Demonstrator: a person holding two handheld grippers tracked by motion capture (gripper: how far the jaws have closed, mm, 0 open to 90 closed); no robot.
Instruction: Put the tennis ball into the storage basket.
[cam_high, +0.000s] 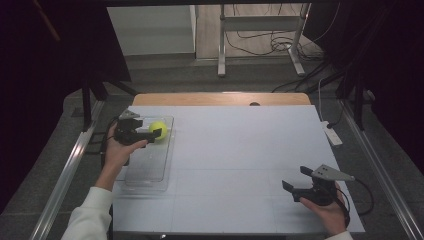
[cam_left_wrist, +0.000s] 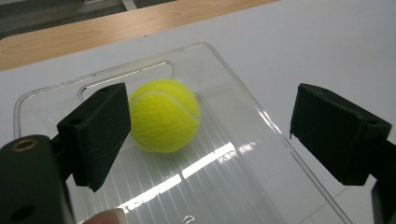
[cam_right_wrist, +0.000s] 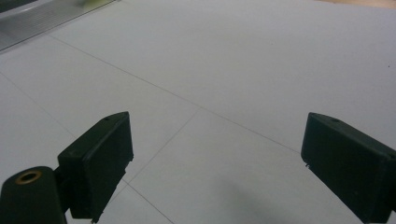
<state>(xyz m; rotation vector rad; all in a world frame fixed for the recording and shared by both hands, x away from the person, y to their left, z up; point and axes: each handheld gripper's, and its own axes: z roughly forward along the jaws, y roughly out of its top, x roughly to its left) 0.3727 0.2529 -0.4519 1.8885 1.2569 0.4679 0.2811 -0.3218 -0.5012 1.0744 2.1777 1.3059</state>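
A yellow tennis ball (cam_high: 159, 129) (cam_left_wrist: 163, 115) lies at the far end of a clear plastic tray (cam_high: 150, 167) (cam_left_wrist: 243, 177) on the left of the white table (cam_high: 240, 145). My left gripper (cam_high: 148, 128) (cam_left_wrist: 217, 128) hovers open over the tray. The ball sits just beyond its left jaw, close to it and not between the jaws. My right gripper (cam_high: 296, 178) (cam_right_wrist: 215, 158) is open above bare table near the front right, with nothing between its jaws.
A wooden strip (cam_high: 220, 98) runs along the table's far edge. A white power strip (cam_high: 332, 134) lies off the right edge. Metal stand legs (cam_high: 221, 45) and cables (cam_high: 265, 45) are on the floor behind. The tray's edge (cam_right_wrist: 32, 18) shows far off in the right gripper view.
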